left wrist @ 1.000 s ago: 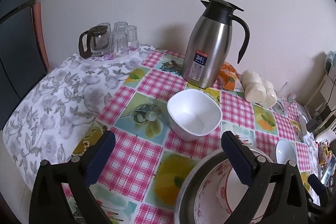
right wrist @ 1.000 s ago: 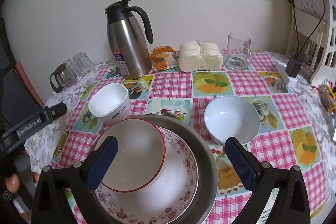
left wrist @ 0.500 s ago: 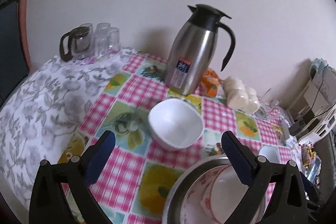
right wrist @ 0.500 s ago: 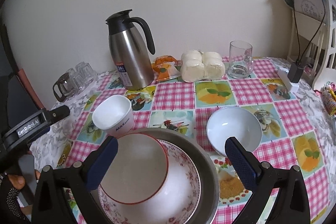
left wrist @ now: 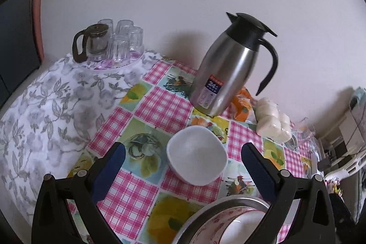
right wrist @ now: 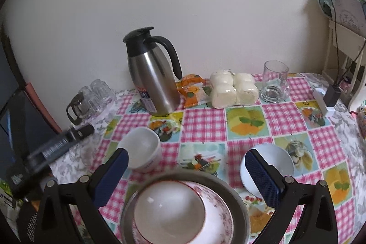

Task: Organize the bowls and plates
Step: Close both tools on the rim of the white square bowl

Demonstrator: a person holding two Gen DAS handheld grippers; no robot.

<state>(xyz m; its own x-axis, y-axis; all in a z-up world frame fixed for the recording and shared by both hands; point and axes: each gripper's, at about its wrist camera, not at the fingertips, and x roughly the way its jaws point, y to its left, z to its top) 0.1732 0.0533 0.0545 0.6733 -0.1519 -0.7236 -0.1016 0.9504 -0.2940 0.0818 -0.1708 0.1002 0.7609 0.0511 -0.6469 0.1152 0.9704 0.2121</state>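
Note:
A white deep bowl [left wrist: 197, 154] stands on the checked tablecloth; it also shows in the right wrist view [right wrist: 141, 151]. My left gripper [left wrist: 183, 164] is open and empty, above and in front of it. A metal basin [right wrist: 240, 202] at the near edge holds a floral plate [right wrist: 220, 212] with a red-rimmed bowl [right wrist: 168, 212] in it. The basin rim also shows in the left wrist view [left wrist: 228, 204]. A shallow white bowl [right wrist: 276, 160] sits to the right. My right gripper [right wrist: 186, 172] is open and empty above the basin.
A steel thermos jug [right wrist: 152, 74] stands at the back, with an orange snack bag [right wrist: 192, 89], wrapped white buns [right wrist: 233, 88] and a glass mug [right wrist: 274, 81] to its right. A glass teapot and several glasses [left wrist: 107, 40] stand at the far left. A charger [right wrist: 332, 94] lies at the right.
Both grippers have pulled back and risen; the bowls and basin sit lower in both views. The left gripper has swung so the white deep bowl lies between its fingers in view.

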